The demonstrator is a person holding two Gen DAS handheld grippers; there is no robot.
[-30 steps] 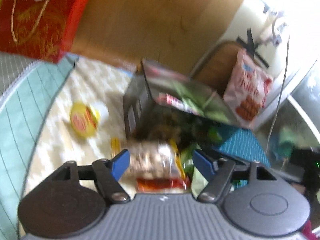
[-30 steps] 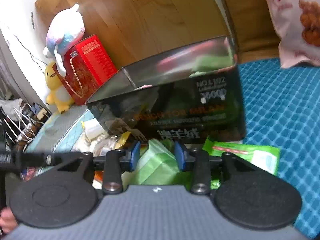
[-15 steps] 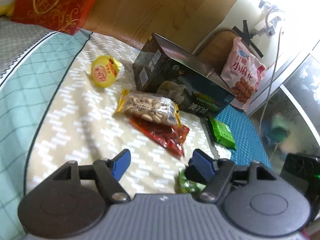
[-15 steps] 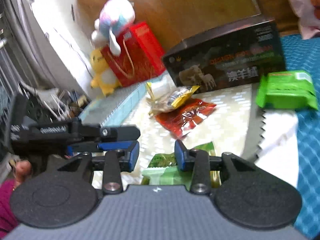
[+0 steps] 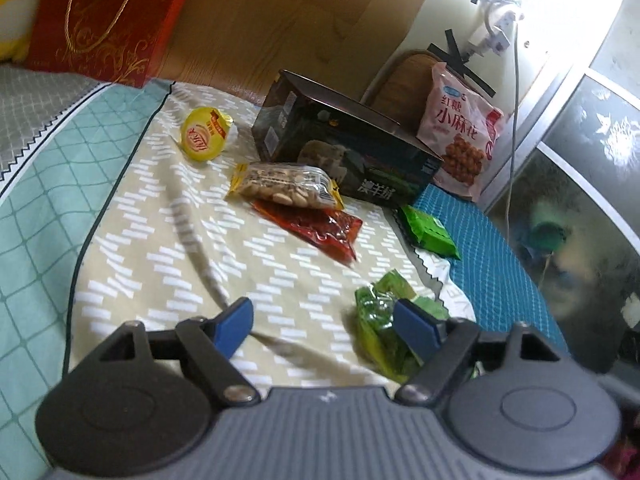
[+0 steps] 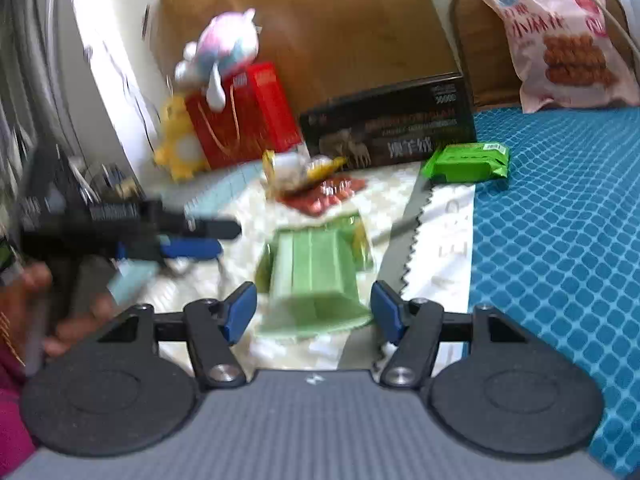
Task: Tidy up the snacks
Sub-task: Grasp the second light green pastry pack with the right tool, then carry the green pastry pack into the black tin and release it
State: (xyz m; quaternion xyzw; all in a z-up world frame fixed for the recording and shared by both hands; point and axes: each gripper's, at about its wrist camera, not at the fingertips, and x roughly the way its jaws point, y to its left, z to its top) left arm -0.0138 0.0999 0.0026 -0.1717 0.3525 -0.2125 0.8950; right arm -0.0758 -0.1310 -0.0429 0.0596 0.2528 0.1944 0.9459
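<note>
Right gripper point(image 6: 313, 309): jaws have just been opening, now wide apart w/ the pale green snack pack point(image 6: 316, 280) lying between them on the bed cover point(image 5: 160, 248), pads not touching it. Left gripper point(image 5: 325, 322): jaws also just been opening, wide, nothing between them; a crinkled green wrapper point(image 5: 380, 320) sits just by its right jaw. Ahead of both jaws: peanut bag point(image 5: 286, 186) on top of a red snack pack point(image 5: 320, 232), a dark box point(image 5: 344, 152) behind, a bright green pack point(image 5: 430, 232) to the right. Yellow cup point(image 5: 206, 138) further ahead-left.
</note>
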